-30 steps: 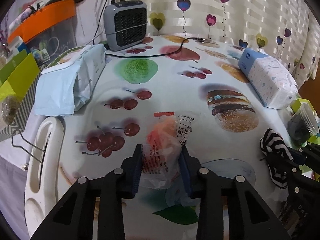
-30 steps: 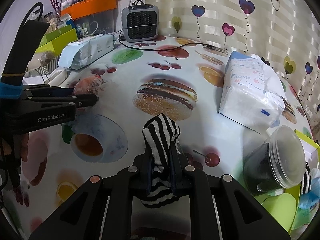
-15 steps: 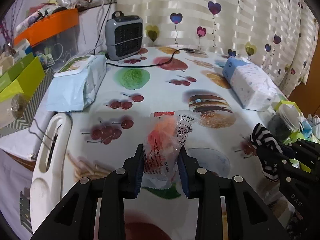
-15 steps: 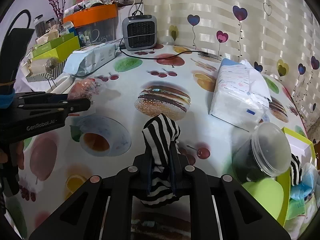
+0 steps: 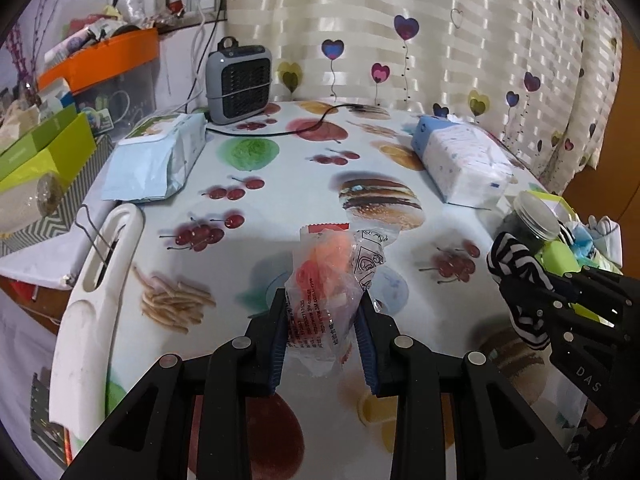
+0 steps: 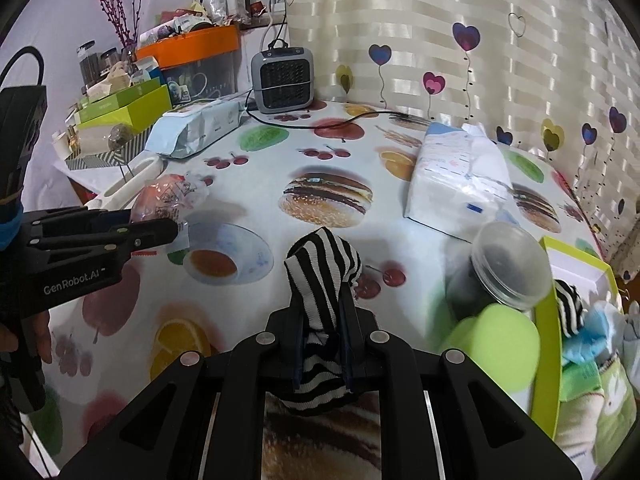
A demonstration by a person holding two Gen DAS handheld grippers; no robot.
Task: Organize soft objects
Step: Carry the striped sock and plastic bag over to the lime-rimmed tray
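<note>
Both claws are clenched on soft things above the table (image 5: 280, 184). Left claw (image 5: 322, 344) grips a clear plastic packet (image 5: 326, 288) with orange and red contents between its blue pads, the packet standing up out of the jaws and lifted off the printed tablecloth. Right claw (image 6: 322, 344) pinches a black-and-white striped sock (image 6: 324, 276), whose folded end rises above the fingers while the rest hangs below them. From the left wrist view the striped sock (image 5: 516, 268) and right claw (image 5: 532, 292) sit to the right, apart from the packet. Near the table's right edge a clear lidded jar (image 6: 504, 268) lies tilted beside a green-rimmed box (image 6: 548, 320) holding more cloth items. A white tissue pack (image 6: 456, 188) rests behind the jar, and a grey heater (image 6: 282, 80) stands at the far side.
</note>
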